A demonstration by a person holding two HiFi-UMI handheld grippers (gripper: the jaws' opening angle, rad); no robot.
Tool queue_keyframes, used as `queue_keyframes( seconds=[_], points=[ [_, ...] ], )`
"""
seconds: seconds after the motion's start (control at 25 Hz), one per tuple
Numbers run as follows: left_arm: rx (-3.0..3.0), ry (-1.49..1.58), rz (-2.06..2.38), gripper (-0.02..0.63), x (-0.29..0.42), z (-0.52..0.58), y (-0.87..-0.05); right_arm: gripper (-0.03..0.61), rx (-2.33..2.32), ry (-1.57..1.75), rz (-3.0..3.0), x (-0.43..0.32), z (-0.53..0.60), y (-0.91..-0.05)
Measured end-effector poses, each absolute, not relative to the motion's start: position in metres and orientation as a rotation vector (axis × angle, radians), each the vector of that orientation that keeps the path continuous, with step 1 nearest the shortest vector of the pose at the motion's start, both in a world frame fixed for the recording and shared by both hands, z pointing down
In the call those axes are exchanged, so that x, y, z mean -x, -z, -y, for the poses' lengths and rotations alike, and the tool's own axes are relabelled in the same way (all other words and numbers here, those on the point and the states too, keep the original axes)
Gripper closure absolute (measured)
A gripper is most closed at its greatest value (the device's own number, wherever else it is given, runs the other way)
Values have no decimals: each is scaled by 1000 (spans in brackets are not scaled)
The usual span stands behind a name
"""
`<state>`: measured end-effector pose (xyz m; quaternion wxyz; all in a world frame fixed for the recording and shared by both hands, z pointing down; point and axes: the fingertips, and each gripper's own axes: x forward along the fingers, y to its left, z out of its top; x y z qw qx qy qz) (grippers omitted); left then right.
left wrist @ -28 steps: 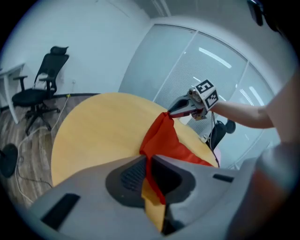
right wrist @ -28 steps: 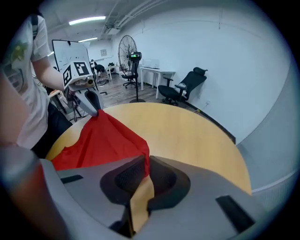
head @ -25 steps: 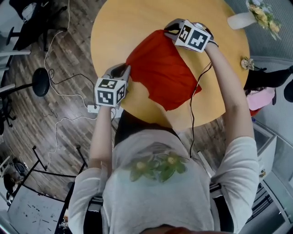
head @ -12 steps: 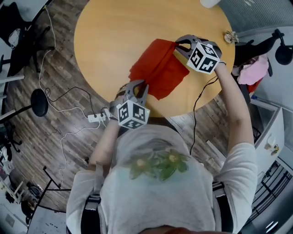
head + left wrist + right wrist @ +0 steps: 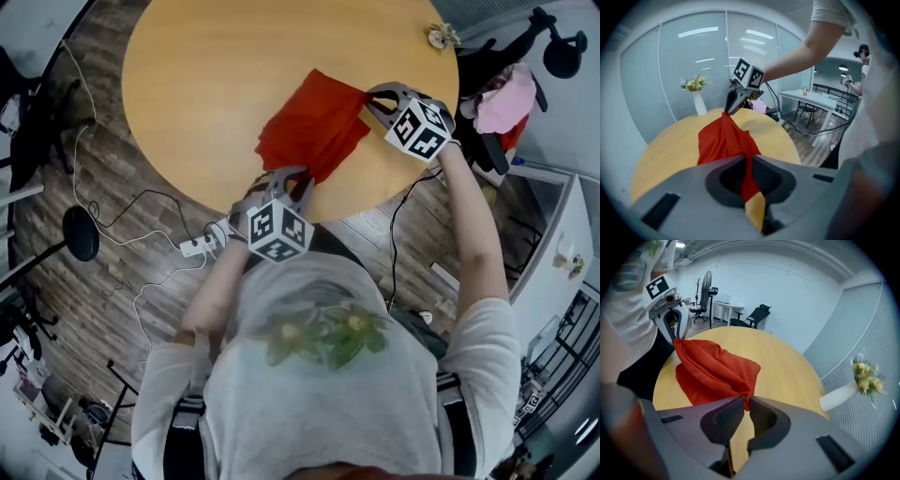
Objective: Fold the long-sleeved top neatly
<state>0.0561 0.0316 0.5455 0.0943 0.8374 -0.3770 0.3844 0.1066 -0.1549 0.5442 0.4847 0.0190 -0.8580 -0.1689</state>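
Round counter point(image 5: 206, 84) is cut off at the top of the head view. The red top point(image 5: 309, 131) is bunched up and strung between the tools, so I can't make out the sleeves. Left tool point(image 5: 749, 161) is clamped on one end, right tool point(image 5: 744, 401) on the other (both pinching fabric). A white vase point(image 5: 836, 399) sits well beyond the right tool.

I am holding the left tool point(image 5: 289, 180) at the lower centre of the head view, its marker cube toward my chest and my forearm bent in close. My right arm is reaching up the right side of the frame to the right tool point(image 5: 373, 96). Both tools are clamping their jaws, nearly together, on edges of the red top point(image 5: 314, 127).
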Motion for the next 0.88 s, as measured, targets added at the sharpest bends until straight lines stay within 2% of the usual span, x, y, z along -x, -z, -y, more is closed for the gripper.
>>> queue_keyframes(
  seconds=[0.16,0.32,0.48,0.56,0.6,0.68,0.88],
  points=[
    [-2481,-1204,993,575,-70,-44,-558,532,-105,345,2099,-135,138,-548],
    [-2392,-1388,852,575,-83,-56,-617,532,-64,331,1974,-158,119,-605],
    [-2354,-1401,846,575,-86,-60,-646,532,-74,359,1887,-163,109,-640],
    [-2340,-1360,794,559,-88,-65,-643,487,-72,359,1859,-167,107,-644],
    [-2331,-1327,755,520,-88,-69,-638,464,-74,345,1858,-170,106,-642],
    [-2313,-1241,713,494,-84,-76,-622,377,-97,290,1886,-176,103,-630],
    [-2307,-926,864,491,-56,-49,-558,376,-279,30,2189,-159,98,-566]
  ],
)
